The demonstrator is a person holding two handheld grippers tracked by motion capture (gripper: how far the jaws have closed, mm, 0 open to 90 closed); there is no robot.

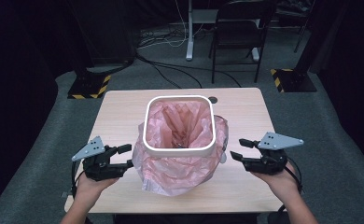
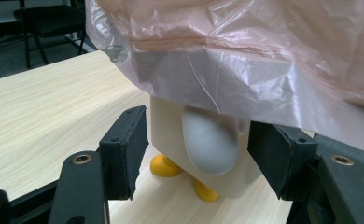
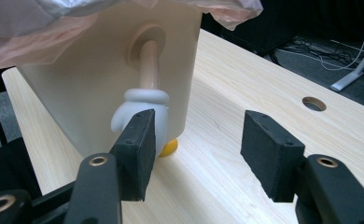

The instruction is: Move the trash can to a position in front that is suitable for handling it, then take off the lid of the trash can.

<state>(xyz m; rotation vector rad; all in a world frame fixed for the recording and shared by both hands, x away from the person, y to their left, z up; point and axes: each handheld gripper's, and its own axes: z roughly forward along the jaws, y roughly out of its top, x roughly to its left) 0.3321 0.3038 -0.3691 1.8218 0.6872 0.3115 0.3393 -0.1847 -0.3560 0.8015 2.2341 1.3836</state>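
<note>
so, wooden table [image 1: 124, 112] carries a small cream bin [image 1: 180, 150] near its middle, white square rim on top, pink plastic liner bag [image 1: 171, 172] tucked inside and draped over the rim down the sides. bin looks like a character: white wing-like paddle [image 2: 210, 140] on one side, white gloved hand on a peg arm [image 3: 145, 105] on the other, small yellow feet [image 2: 164, 166] underneath.

left gripper [image 1: 124, 156] sits just beside the bin's left side, jaws spread apart, holding nothing; in the left gripper view they straddle the paddle without touching it. right gripper [image 1: 240, 149] is near the right side, jaws also wide, empty; its near jaw stands just in front of the gloved hand.

risks, as i judge them: the bin stands on little feet, so a one-sided push could tip or slide it. closing on the loose bag film alone may drag the liner off the rim or tear it. pinching the thin peg arm could slip or strain it. uneven pull left versus right would bunch the bag.
</note>
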